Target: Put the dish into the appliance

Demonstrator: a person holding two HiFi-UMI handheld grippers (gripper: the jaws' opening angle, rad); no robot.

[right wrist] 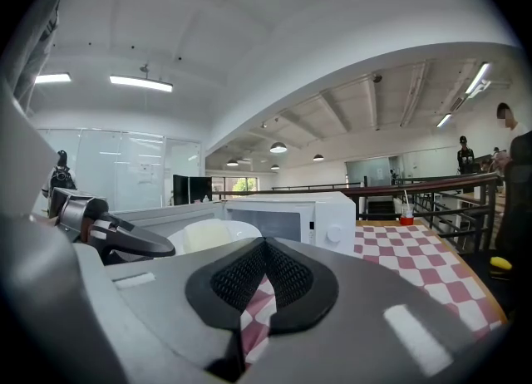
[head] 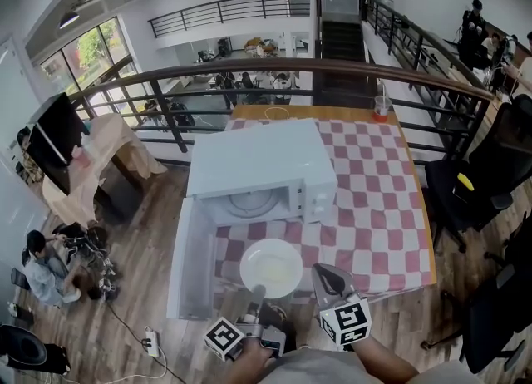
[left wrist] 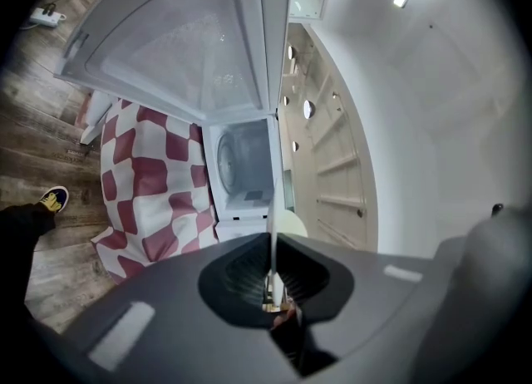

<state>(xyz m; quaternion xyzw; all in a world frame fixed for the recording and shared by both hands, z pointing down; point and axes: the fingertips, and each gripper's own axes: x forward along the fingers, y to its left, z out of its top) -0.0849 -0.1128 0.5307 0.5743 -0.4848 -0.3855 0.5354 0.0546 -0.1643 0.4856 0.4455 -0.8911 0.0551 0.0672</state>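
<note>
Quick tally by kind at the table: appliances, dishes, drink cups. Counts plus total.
Microwave: 1
Plate: 1
Cup with straw: 1
Total: 3

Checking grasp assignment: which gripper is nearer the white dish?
Left. The left gripper is clamped on the dish at its near rim; the right gripper is beside its right edge, holding nothing.

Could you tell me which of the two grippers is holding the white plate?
The left gripper: its jaws clamp the near rim of the plate, while the right gripper is shut on nothing beside it.
</note>
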